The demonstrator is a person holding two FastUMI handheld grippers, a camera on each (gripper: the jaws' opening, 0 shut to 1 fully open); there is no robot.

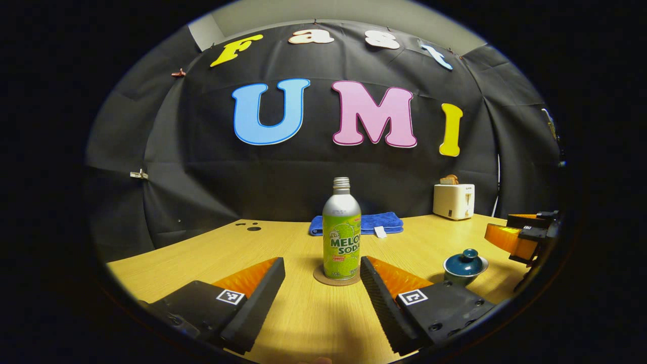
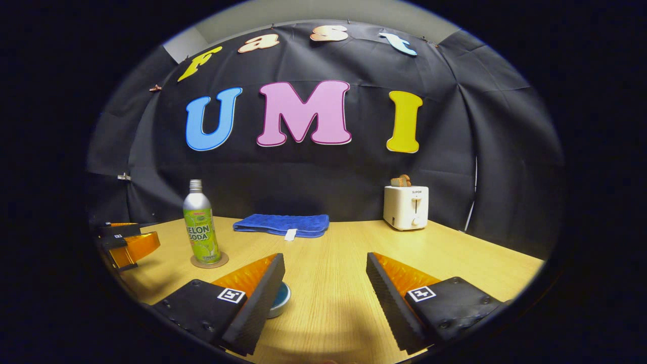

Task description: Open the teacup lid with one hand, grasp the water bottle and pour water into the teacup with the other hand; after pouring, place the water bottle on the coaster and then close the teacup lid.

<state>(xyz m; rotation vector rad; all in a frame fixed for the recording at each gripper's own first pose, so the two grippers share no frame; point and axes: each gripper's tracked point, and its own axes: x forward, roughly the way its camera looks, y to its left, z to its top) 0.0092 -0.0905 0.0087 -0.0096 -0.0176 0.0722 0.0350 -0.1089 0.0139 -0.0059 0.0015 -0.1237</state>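
A green and silver soda bottle [image 1: 341, 232] stands upright on a round brown coaster [image 1: 323, 278] in the middle of the wooden table. In the left gripper view my left gripper [image 1: 321, 264] is open just in front of it, one finger on each side, touching nothing. A teal teacup [image 1: 465, 267] with its knobbed lid on sits to the bottle's right. In the right gripper view my right gripper [image 2: 325, 264] is open over bare table, and the teacup [image 2: 281, 299] peeks out from behind its left finger. The bottle [image 2: 201, 230] and the left gripper [image 2: 126, 243] are far to the left.
A folded blue towel [image 2: 282, 224] lies at the back of the table [image 2: 343, 303]. A white toaster [image 2: 406, 206] with bread in it stands at the back right. The right gripper [image 1: 520, 236] shows at the right edge of the left gripper view.
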